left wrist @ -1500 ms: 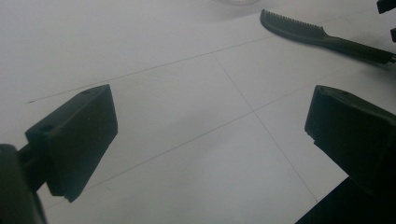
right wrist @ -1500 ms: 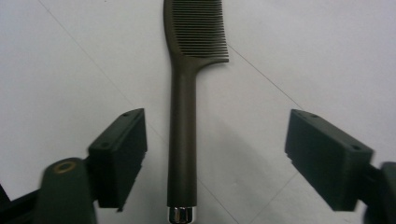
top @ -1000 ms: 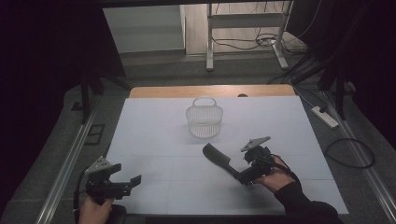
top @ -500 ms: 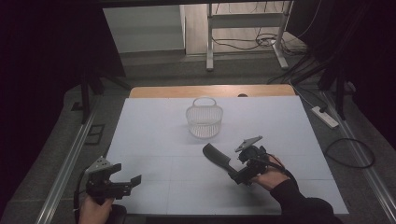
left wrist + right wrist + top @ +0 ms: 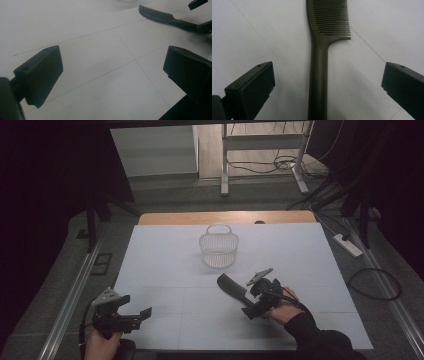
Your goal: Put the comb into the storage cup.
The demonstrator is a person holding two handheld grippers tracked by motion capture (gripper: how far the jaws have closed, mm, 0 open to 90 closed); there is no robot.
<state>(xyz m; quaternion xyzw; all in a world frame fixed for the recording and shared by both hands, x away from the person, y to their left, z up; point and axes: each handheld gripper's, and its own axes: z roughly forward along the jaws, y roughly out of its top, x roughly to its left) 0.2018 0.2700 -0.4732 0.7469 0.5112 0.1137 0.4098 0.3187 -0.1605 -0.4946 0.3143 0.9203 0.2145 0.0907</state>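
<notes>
We had right gripper [image 5: 250,307] over comb [image 5: 319,65], jaws wide apart either side of handle, ready to pinch. Comb lay flat on table [image 5: 165,255], at 5 o'clock from basket [image 5: 218,251]. Left gripper [image 5: 142,316] waited at 7 o'clock, jaws apart, holding nothing.

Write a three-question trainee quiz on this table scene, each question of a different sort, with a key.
1. True or false: the right gripper is shut on the comb.
2. Multiple choice: the comb's handle lies (A) between the right gripper's open jaws, (B) inside the wire basket, (C) under the left gripper.
3. Fill in: the left gripper, open, holds ____.

Key: 1 false, the jaws stand wide apart on either side of the handle. 2 A. 3 nothing; bare white table lies between its jaws.
</notes>
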